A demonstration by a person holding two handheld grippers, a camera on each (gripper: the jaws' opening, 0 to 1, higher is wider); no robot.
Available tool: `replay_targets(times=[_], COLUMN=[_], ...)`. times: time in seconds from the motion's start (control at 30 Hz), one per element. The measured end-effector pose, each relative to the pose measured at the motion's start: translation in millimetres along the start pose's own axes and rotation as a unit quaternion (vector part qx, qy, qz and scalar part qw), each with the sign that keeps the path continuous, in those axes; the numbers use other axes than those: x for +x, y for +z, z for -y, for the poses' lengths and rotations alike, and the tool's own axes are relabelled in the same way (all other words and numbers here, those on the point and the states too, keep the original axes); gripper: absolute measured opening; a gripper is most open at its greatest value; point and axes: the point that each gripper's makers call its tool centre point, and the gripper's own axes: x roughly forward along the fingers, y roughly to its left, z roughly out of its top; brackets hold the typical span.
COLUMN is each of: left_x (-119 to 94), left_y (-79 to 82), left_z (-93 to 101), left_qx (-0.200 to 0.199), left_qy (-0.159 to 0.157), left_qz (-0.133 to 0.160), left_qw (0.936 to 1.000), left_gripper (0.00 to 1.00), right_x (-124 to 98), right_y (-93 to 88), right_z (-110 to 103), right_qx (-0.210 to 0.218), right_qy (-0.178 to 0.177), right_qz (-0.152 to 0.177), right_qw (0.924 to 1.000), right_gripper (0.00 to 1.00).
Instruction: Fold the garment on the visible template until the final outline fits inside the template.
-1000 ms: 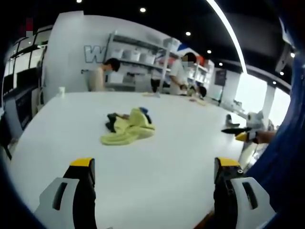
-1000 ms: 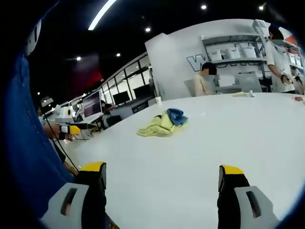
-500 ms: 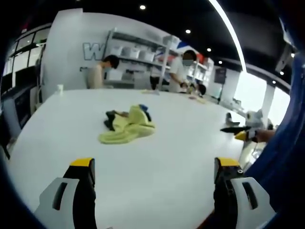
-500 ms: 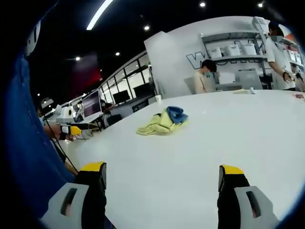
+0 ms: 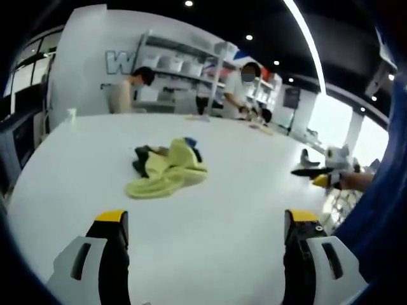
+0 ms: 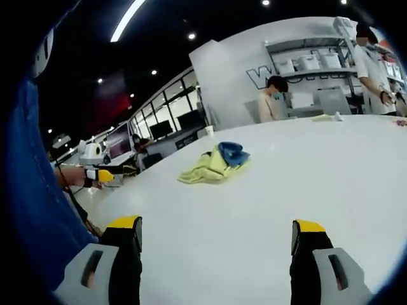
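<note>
A crumpled yellow garment (image 5: 166,170) with dark and blue parts lies in a heap on the white table (image 5: 222,210), well ahead of my left gripper (image 5: 206,219), which is open and holds nothing. In the right gripper view the same garment (image 6: 213,164) lies far ahead, with a blue part on top. My right gripper (image 6: 216,227) stands open over the bare table (image 6: 305,184), holding nothing. The other gripper (image 5: 324,171) shows at the right edge of the left gripper view, and at the left edge of the right gripper view as a gripper (image 6: 95,173) with a yellow tip. No template outline is visible.
A person's blue sleeve (image 5: 381,210) fills the right side of the left gripper view and a blue sleeve (image 6: 38,190) the left of the right gripper view. People stand at shelves (image 5: 184,63) beyond the table's far edge. A white cup (image 6: 209,130) sits near that edge.
Both views have shifted a little downward and closer to the table; the garment lies as before. Both grippers remain open.
</note>
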Motion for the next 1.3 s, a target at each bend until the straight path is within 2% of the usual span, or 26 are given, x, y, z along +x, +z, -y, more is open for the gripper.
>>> replay_targets(times=[0.2, 0.33, 0.6, 0.83, 1.03, 1.3], left_x=[29, 42, 73, 106, 134, 174], left_y=[16.9, 24.7, 41.9, 61.7, 79.2, 93.3], left_z=[-18.6, -17.7, -36.1, -62.0, -81.1, -113.5], left_qx=[0.014, 0.022, 0.028, 0.024, 0.025, 0.013], left_qy=[-0.014, -0.02, -0.033, -0.039, -0.045, -0.048], left_qz=[-0.003, -0.006, -0.007, 0.002, 0.0, -0.006], left_qw=[0.9998, 0.9995, 0.9991, 0.999, 0.9987, 0.9988], left_gripper=[0.96, 0.95, 0.93, 0.91, 0.87, 0.78], right_x=[13, 21, 27, 33, 40, 40], right_y=[3.3, 4.5, 8.4, 11.9, 16.0, 9.3], right_z=[1, 0, 0, 4, 3, 0], right_qx=[0.007, 0.009, 0.012, 0.023, 0.023, 0.027], right_qy=[0.005, 0.009, 0.014, 0.014, 0.018, 0.014], right_qz=[-0.001, -0.004, -0.003, 0.002, 0.003, -0.009], right_qw=[1.0, 0.9999, 0.9998, 0.9996, 0.9996, 0.9995], right_gripper=[0.99, 0.99, 0.98, 0.97, 0.96, 0.95])
